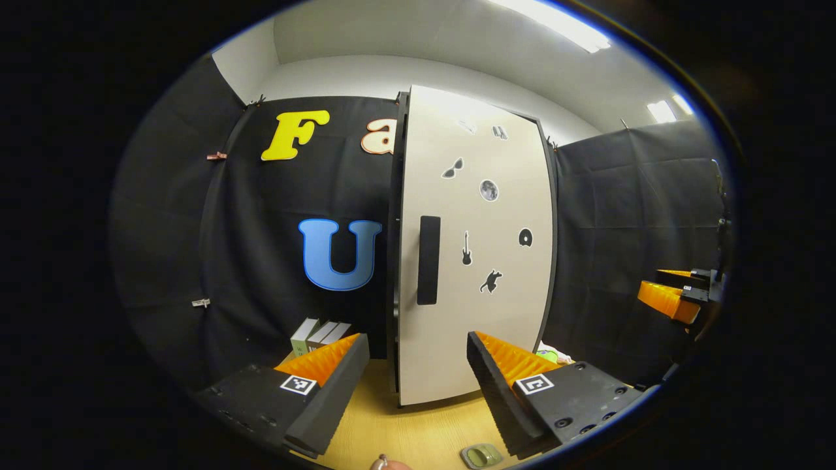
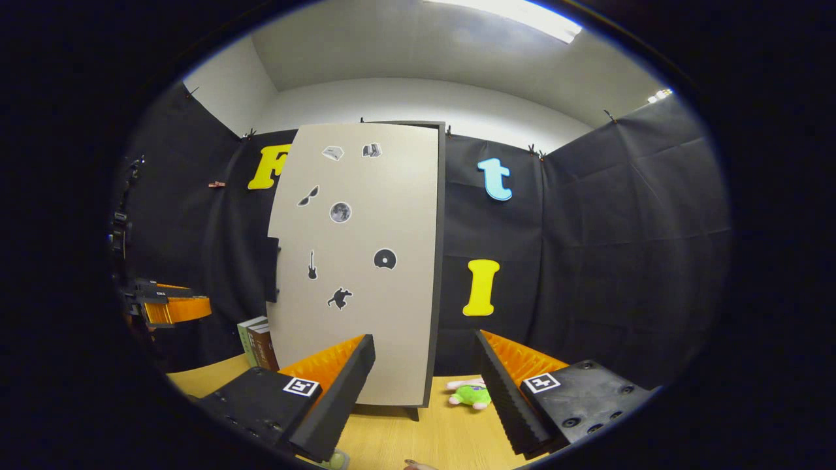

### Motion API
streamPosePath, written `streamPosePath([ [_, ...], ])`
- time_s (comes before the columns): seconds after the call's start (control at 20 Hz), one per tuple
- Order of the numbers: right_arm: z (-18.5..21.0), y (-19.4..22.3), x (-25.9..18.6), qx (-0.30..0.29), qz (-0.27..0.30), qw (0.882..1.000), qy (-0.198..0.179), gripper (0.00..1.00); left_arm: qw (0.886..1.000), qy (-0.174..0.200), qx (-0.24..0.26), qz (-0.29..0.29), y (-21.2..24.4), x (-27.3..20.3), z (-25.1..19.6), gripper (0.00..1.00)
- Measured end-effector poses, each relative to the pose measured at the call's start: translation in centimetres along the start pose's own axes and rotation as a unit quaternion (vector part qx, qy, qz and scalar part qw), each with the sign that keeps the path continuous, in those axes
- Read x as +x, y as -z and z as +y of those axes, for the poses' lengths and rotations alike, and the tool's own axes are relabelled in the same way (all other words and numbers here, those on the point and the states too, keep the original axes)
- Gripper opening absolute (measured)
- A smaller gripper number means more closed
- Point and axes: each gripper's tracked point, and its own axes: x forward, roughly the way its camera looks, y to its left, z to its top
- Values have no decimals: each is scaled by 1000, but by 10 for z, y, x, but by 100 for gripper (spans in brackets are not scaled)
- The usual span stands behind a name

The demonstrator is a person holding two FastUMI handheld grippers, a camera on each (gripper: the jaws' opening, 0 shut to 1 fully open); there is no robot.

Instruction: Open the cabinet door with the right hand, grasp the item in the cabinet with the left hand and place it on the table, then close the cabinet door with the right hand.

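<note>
Cabinet [image 1: 480, 261] stands upright on the wooden table [image 1: 405, 437], door shut, dark handle [image 1: 428, 260] on its front just above and between the left gripper's [image 1: 418, 375] fingers. Left gripper's jaws gape wide, nothing in them. Right gripper [image 2: 424, 382] likewise spread wide and empty, cabinet front ahead of its left finger, a small green plush toy [image 2: 470, 393] between its fingers on the tabletop. Books [image 1: 320, 334] stand beyond the left gripper's left finger. Item inside the cabinet can't be seen w/ door shut. Small greenish object [image 1: 482, 455] near the table's front edge, prob. a dish, too blurred to tell.
</note>
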Motion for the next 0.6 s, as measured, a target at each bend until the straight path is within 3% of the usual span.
streamPosePath([
  [0.6, 11, 0, -1, -7, 5, 1000, -16, 97, 1000, -5, 16, 0, -1, -1, 1, 95],
])
